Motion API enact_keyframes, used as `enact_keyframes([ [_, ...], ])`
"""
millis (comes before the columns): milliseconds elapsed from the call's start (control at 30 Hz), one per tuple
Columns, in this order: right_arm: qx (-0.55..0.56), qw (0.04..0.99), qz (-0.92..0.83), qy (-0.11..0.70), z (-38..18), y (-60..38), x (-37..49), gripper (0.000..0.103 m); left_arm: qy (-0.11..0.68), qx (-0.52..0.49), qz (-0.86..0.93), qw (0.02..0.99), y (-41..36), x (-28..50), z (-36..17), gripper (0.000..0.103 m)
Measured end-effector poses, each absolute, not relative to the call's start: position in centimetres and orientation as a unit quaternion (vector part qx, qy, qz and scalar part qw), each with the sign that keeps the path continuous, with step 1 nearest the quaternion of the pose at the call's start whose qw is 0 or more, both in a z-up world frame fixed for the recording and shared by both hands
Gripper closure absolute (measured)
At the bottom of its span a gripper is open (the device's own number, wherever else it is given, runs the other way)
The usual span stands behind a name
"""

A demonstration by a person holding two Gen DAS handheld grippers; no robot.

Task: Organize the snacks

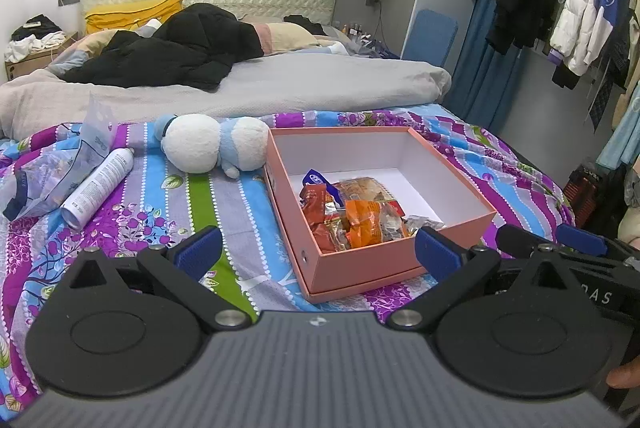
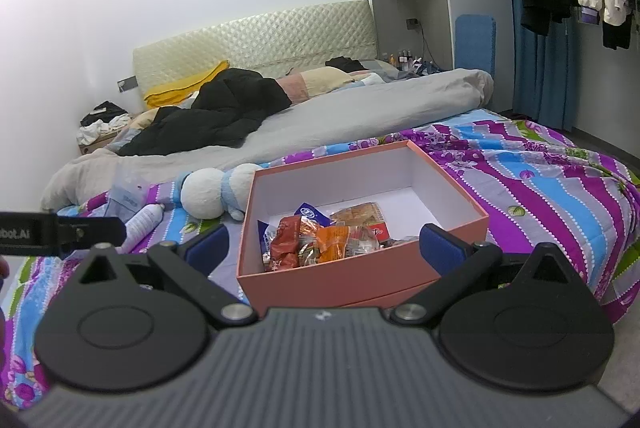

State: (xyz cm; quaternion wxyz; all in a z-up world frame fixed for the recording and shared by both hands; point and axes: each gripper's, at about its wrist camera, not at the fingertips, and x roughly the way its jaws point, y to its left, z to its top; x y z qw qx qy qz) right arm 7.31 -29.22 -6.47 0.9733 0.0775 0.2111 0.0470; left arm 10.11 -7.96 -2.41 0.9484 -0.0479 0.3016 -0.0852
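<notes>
Both the left gripper (image 1: 318,248) and the right gripper (image 2: 324,244) hover with jaws open and empty before the pink box (image 1: 404,260) on the bed. The snacks (image 1: 352,214) lie heaped in the box's near corner. The bed is soft, so I think a push on the box wall can tip it and spill them.

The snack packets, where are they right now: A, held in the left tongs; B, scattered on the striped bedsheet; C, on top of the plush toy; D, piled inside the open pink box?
D: the snack packets lie heaped at the near end of the open pink box, and both tongs are open and empty.
</notes>
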Motion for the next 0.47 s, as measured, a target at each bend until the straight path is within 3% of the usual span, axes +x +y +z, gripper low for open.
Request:
enact_keyframes([
  [467,0.078,0.974,0.046,0.207,-6.30,-29.19,7.15,0.000,0.302,-0.048,-0.085,0.948,-7.99,10.06,-2.39,0.000],
])
